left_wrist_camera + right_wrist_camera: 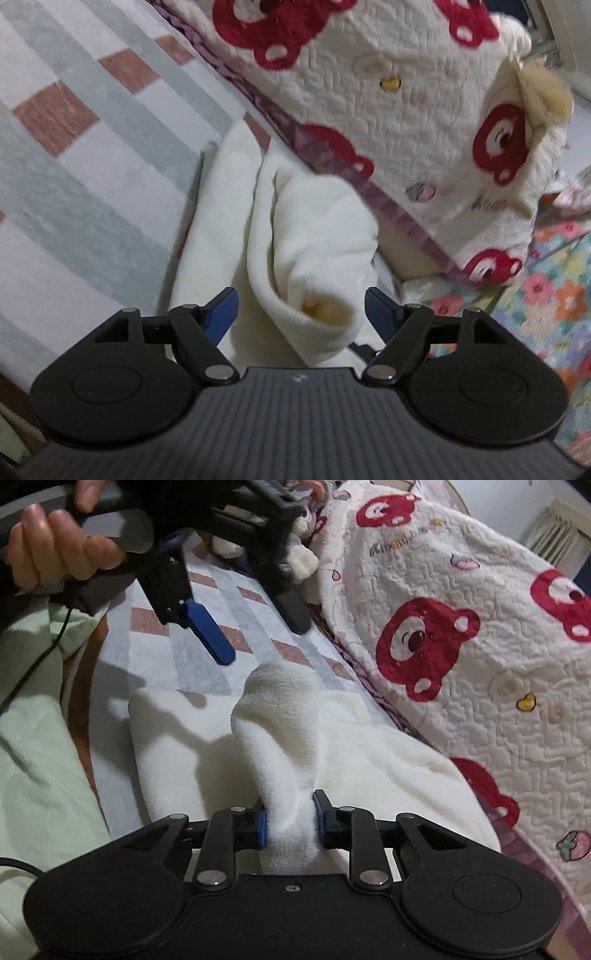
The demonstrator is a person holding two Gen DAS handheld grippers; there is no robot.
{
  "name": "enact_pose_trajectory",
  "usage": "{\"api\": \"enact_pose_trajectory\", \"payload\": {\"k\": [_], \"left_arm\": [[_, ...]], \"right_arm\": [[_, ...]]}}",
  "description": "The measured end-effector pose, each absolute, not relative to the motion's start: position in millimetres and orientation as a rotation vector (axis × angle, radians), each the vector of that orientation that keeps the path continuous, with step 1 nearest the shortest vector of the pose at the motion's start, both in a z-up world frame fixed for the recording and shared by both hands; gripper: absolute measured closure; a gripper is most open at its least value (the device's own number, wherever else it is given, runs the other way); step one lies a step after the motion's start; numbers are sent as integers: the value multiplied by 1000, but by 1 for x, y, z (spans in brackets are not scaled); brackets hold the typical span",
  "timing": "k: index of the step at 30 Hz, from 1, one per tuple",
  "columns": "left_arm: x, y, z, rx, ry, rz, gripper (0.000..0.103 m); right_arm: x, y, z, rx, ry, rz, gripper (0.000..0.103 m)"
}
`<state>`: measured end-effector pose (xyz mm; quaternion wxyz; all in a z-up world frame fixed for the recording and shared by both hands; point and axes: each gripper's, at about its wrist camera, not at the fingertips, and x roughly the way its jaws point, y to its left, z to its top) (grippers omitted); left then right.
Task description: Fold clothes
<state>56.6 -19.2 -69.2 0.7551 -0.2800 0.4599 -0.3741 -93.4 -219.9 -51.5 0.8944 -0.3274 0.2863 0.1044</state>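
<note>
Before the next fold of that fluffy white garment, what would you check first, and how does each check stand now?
1. Right gripper shut on the white garment: ok.
2. Left gripper open: ok.
3. Left gripper holding cloth: not ok, a fold only lies between its fingers.
4. Bear quilt off the garment: not ok, its edge appears to overlap it.
5. Checked sheet beyond the garment free for laying it down: ok.
6. Garment's far edge flat: cannot tell.

I note a cream-white fleece [369,760], plain. The sheet [74,155] shows grey-green and white stripes with brick-red squares. The quilt [480,657] is cream with red bear heads. My grippers are black with blue fingers [210,627]. A floral cloth [554,295] is multicoloured.
</note>
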Motion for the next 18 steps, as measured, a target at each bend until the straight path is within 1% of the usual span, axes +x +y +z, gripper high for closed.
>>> {"api": "enact_pose_trajectory", "payload": {"k": [1,5,6,7,8,9,10,13,16,18], "left_arm": [[55,-26,-72,-593,1013,-812,28],[59,-43,-92,-724,1071,-795,24],[60,-45,-97,-766,1077,-780,24],[60,-46,-102,-801,1089,-759,24],[58,-47,-105,-804,1104,-738,24],[56,-49,-106,-782,1111,-724,24],[54,-51,-104,-754,1103,-727,24],[52,-61,-98,-690,1079,-739,22],[59,-77,-95,-619,1072,-730,22],[64,-89,-94,-564,1071,-717,22]], "right_arm": [[-94,-220,-52,-679,590,216,77],[-97,-222,-50,-650,597,234,75],[-99,-221,-48,-652,618,236,72],[-104,-220,-45,-667,649,238,65],[-109,-221,-43,-680,674,233,62],[-116,-223,-41,-688,687,211,55],[-123,-226,-40,-695,699,189,53],[-139,-240,-41,-653,739,129,51],[-148,-252,-44,-613,746,85,46],[-150,-255,-43,-612,738,65,45]]}}
